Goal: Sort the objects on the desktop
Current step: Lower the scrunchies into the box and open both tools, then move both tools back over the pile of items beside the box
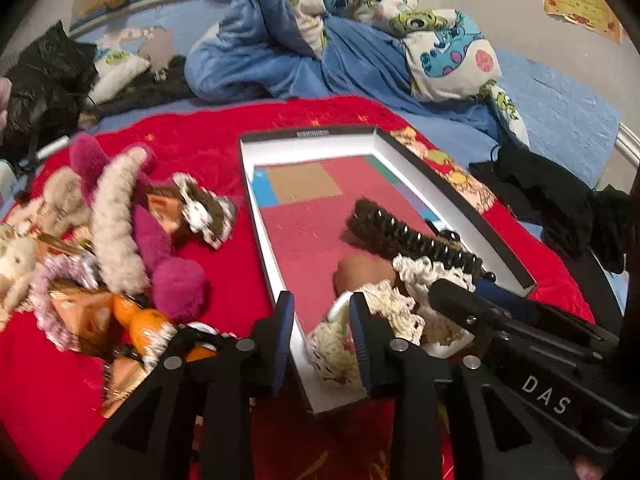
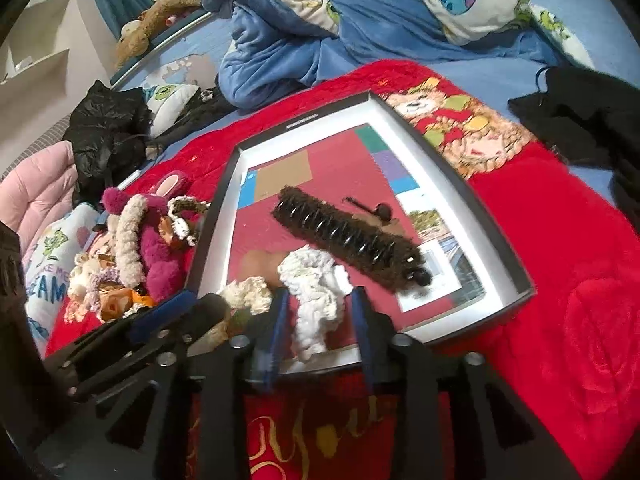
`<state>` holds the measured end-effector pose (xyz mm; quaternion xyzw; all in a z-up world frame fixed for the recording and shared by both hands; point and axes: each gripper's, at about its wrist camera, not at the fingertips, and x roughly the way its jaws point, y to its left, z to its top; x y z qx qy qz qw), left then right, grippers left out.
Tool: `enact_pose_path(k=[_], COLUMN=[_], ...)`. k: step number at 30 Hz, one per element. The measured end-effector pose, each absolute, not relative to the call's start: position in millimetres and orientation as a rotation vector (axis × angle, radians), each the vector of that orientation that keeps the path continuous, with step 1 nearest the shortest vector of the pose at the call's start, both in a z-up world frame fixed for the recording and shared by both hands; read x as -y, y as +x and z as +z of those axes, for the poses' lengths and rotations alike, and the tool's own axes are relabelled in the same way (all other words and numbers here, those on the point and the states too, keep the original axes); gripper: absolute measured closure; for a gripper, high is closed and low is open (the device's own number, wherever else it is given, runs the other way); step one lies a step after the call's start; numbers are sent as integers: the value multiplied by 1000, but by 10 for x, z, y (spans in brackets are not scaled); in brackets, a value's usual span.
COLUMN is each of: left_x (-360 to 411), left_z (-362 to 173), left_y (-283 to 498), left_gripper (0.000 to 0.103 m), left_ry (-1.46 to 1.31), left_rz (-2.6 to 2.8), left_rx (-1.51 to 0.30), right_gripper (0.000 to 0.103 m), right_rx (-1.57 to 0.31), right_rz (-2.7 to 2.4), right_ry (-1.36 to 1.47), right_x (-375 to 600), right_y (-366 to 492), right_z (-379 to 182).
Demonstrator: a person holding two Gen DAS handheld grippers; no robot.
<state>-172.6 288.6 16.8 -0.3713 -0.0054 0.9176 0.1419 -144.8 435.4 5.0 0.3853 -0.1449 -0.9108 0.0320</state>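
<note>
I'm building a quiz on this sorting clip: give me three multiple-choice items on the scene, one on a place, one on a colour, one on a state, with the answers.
1. Where does the long brown hair clip lie?
A. inside the shallow box
B. on the blue quilt
C. in the pile of plush items

2. What colour is the blanket under the box?
A. green
B. red
C. grey

3. How do the right tool's fingers stand around the white crocheted piece?
A. clamped flat together
B. apart, one on each side of it
C. gripping the box rim

Answers:
1 A, the clip rests on the box floor.
2 B, red cloth surrounds the box.
3 B, gaps show beside the piece.
</note>
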Motion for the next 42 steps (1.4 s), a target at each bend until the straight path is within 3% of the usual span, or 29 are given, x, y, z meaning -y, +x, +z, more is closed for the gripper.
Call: enact_pose_path(k=[1, 3, 4, 6, 7, 11, 16, 28, 39, 42], left_x=[-2863, -2714, -2629, -2514, -2490, -2481, -2504, -2272, -1607, -1266], left_z=[188, 217, 220, 241, 260, 295, 324, 443, 814, 795], left_y=[-1723, -1749, -1771, -1798, -1784, -1758, -1710, -1583, -1125, -985], left_gripper=[37, 6, 0, 0, 0, 0, 0, 0, 0, 0], left_ry=[-1075, -1073, -1071, -1078, -1061, -1033, -1010, -1012, -890, -902], left_rz=[2702, 2755, 2717, 2680, 2707, 2722, 2743, 2793, 2988, 3019], left_rx=[-5, 52, 122, 206, 203, 168, 115, 125, -183, -193], right_gripper=[51, 39, 29, 4, 0, 0, 0, 0, 0, 0], right_rx=[436, 428, 438, 516, 559, 640, 538, 503, 490, 480], right_rz=[-2829, -2894, -2924, -2964, -2961, -2943, -2962, -2941, -2895, -2873], right_ry=[1175, 1144, 1129, 1072, 1037, 1030, 1070, 1100, 1027, 962], right_x=[-4367, -4421, -4463, -4604, -4661, -4762, -4640, -4450, -3770, -3461], right_y=[-1435, -1397, -1370, -1310, -1285, -1258, -1291, -1281, -1260, -1205], right_z=[66, 100, 118, 168, 193, 234, 228, 266, 509, 555])
